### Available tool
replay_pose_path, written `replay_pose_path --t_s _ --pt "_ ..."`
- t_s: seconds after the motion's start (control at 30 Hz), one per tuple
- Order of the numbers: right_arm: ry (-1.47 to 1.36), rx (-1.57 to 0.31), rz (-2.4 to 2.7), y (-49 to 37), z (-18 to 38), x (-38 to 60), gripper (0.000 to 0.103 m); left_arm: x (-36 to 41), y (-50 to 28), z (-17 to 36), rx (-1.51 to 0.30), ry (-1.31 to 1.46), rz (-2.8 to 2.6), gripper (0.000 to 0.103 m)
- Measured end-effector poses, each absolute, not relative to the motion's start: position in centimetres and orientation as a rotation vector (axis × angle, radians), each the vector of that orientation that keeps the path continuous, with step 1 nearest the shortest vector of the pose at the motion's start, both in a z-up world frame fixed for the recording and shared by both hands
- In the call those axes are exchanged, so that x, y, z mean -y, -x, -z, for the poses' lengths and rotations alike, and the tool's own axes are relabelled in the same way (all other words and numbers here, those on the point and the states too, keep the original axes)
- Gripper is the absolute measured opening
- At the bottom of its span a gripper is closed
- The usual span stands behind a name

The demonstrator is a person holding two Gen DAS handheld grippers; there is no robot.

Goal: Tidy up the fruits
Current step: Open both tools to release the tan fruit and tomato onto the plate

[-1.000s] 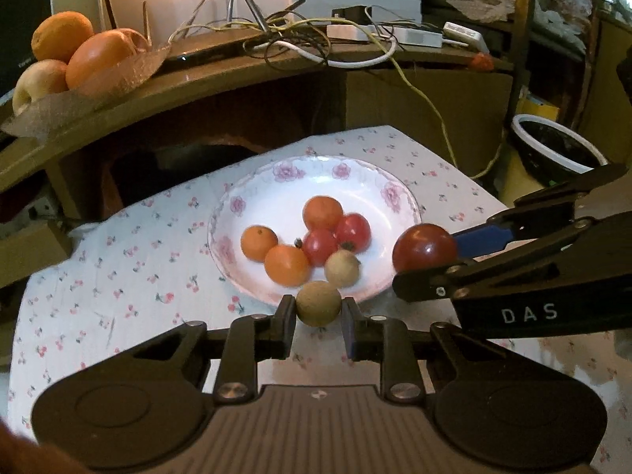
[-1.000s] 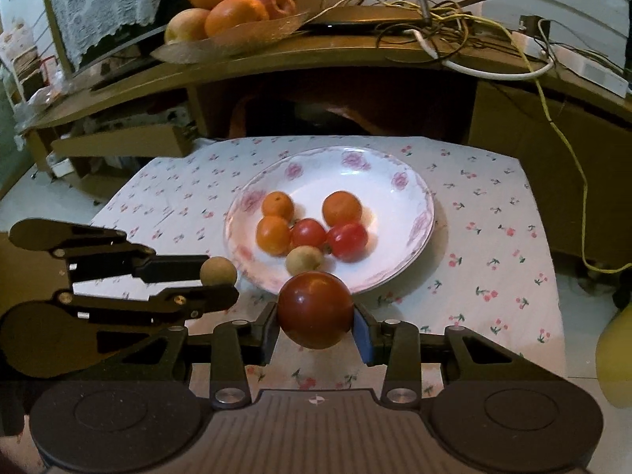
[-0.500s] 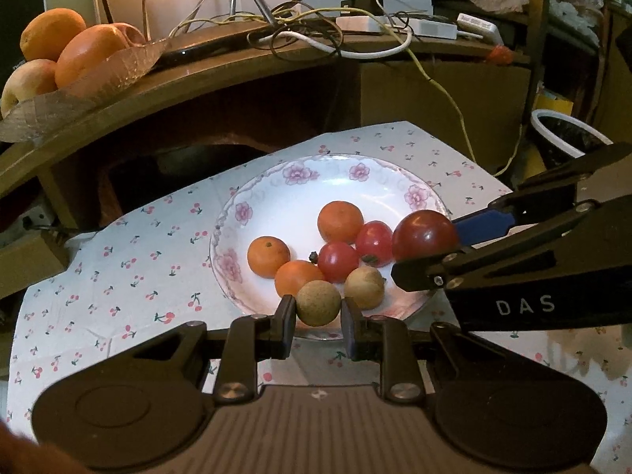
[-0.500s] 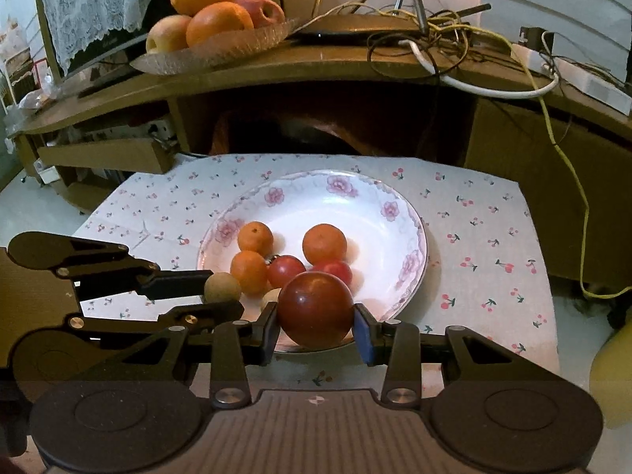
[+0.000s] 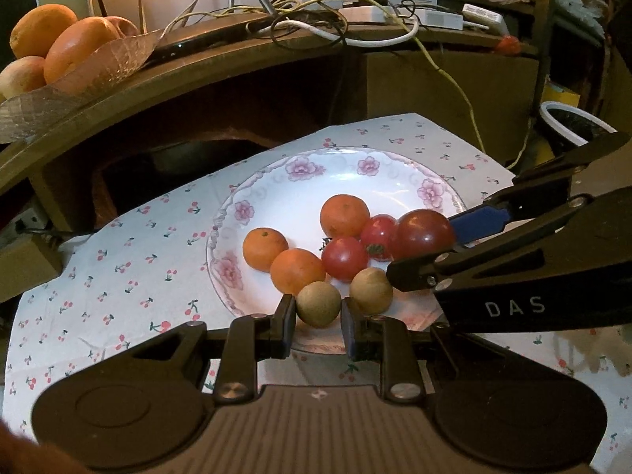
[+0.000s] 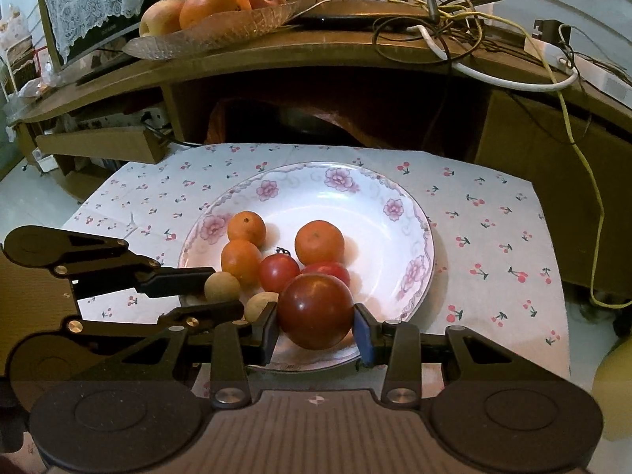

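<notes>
Both held fruits now reach over the plate (image 6: 410, 213) (perhaps touching it).

A curved wooden shelf (image 6: 316, 59) strewn with tangled cables (image 6: 454, 31) stands under warm, dim lamplight.

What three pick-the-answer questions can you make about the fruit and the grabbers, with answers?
1. Where do the loose fruits lie?
A. on the floral plate
B. on the cloth
C. on the floor

2. How many orange tangerines are on the plate?
A. one
B. three
C. six

3. What is the right gripper doing?
A. standing open
B. clamping a dark red tomato
C. clamping a spoon

Answers:
1 A, they cluster inside the plate's rim.
2 B, three orange ones show beside the small red tomatoes.
3 B, both pads press the tomato's sides, while the left gripper clamps a small tan fruit.
</notes>
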State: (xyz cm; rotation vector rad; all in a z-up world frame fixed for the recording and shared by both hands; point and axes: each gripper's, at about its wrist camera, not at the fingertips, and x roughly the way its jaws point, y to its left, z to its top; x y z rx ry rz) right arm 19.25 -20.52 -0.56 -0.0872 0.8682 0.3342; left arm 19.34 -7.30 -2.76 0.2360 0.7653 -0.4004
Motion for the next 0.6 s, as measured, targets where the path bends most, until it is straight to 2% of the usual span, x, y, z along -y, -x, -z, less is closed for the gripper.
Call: replay_pose_path --t_s 0.27,0.5,0.6 --pt "0.074 -0.876 -0.321 -19.7 0.8 20.6 0.04 7.0 -19.3 2.5 -0.768 -0.221 0.397 0.031" --pt "0.075 -0.851 -0.316 -19.2 -0.1 20.8 0.046 6.1 -18.6 1.6 -0.759 -0.19 0.377 0.036" --pt "0.066 -0.84 -0.312 -19.0 -0.6 21.2 0.047 5.8 -18.0 1.2 -0.764 -0.183 0.358 0.04"
